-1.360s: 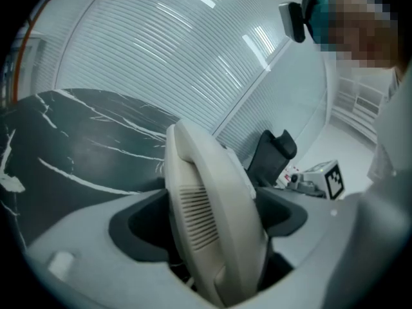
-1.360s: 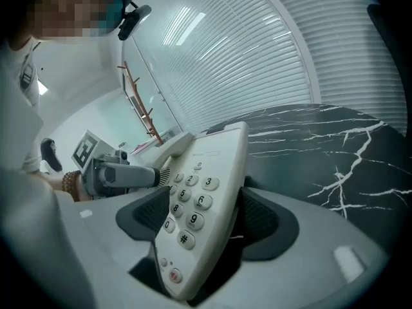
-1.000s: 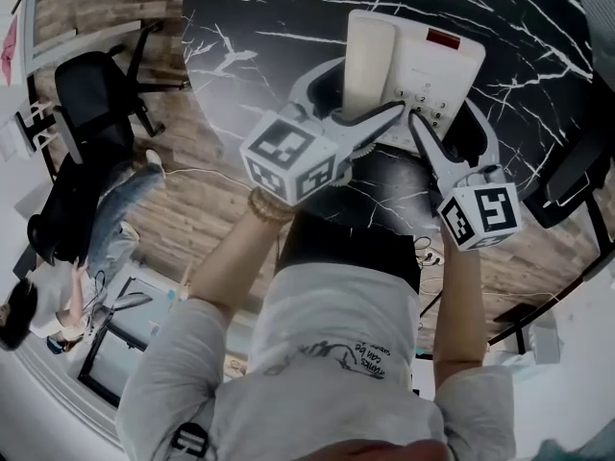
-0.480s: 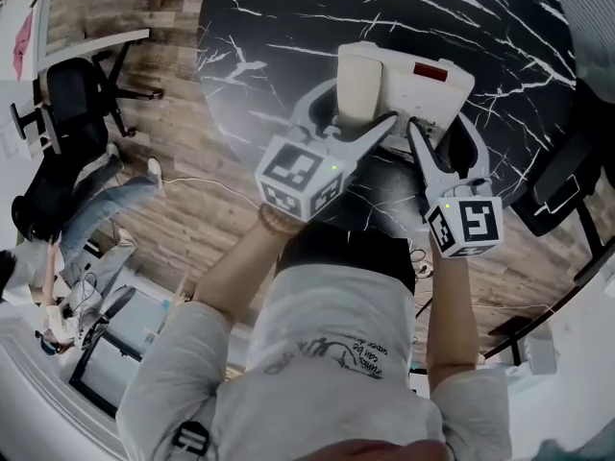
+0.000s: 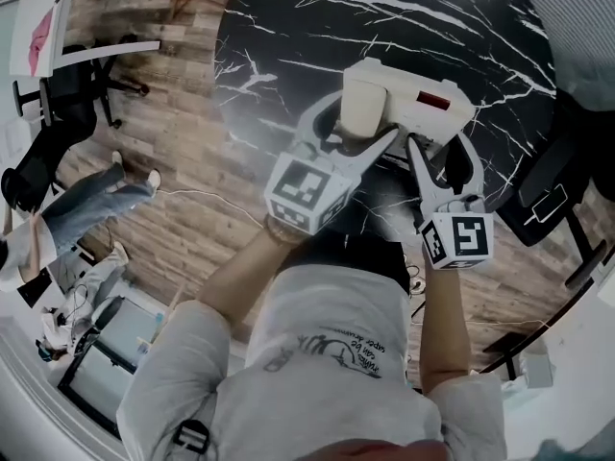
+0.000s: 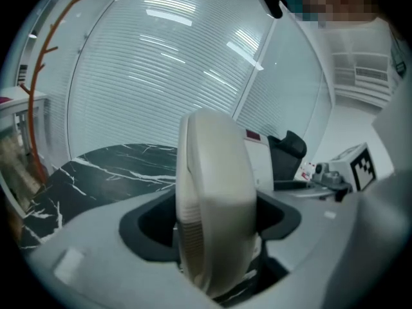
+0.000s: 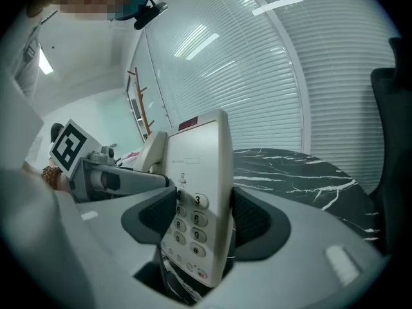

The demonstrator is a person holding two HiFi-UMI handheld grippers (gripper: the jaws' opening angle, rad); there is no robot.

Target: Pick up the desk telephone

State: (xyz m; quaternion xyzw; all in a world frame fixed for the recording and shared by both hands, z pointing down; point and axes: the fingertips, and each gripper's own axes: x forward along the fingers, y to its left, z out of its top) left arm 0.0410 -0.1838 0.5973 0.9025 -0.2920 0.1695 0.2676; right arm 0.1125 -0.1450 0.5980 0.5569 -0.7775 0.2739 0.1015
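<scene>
The desk telephone (image 5: 413, 104) is now held up between the two grippers, above the part of the black marble desk (image 5: 288, 27) that is close to its near edge. One second ago it was lying flat on the desk at this same edge. Now its body is tilted, and its red display panel is turned more toward the desk's far right edge.

The left hand-held gripper (image 5: 363, 123) is at the telephone's left side. In the left gripper view its dark pads are against both sides of the cream handset (image 6: 215, 198), and the jaws are closing a little more on it.

The right hand-held gripper (image 5: 437, 140) holds the right side of the telephone. In the right gripper view its two pads press on the body at the keypad (image 7: 193, 227), one pad on the front and one on the back, at a middle width.

Both grippers have come up together with the telephone. In the head view their marker cubes now sit closer to the person's chest than they did before.
</scene>
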